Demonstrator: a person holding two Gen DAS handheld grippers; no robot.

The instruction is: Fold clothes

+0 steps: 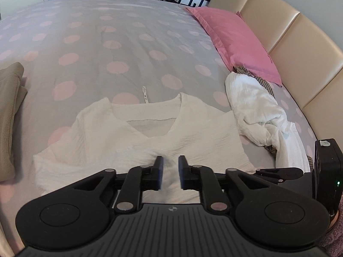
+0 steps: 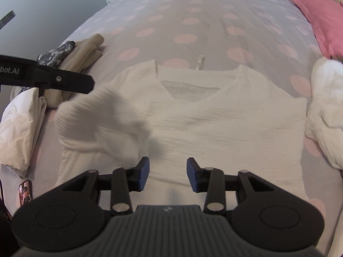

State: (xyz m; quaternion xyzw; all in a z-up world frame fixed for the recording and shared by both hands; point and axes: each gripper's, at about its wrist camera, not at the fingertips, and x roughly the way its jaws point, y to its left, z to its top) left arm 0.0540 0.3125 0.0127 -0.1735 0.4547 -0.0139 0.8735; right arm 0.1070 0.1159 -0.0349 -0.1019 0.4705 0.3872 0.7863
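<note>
Now the blouse [image 2: 214, 124] lay flat, bare bedspread [image 2: 171, 21] beyond its collar; left gripper [image 1: 170, 174] and right gripper [image 2: 167, 174] stood apart, empty, above its hem.

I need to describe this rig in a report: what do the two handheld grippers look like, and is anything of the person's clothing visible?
Both grippers, left and right, are matte black: a ribbed grey-black body, two round side discs, linked bars with silver pivots, and flat fingers with dark blue pads. White lettering ending "bot.AI" marks the left gripper's side in the right view. A green light glows on a black box. A fuzzy mauve sleeve shows.
</note>
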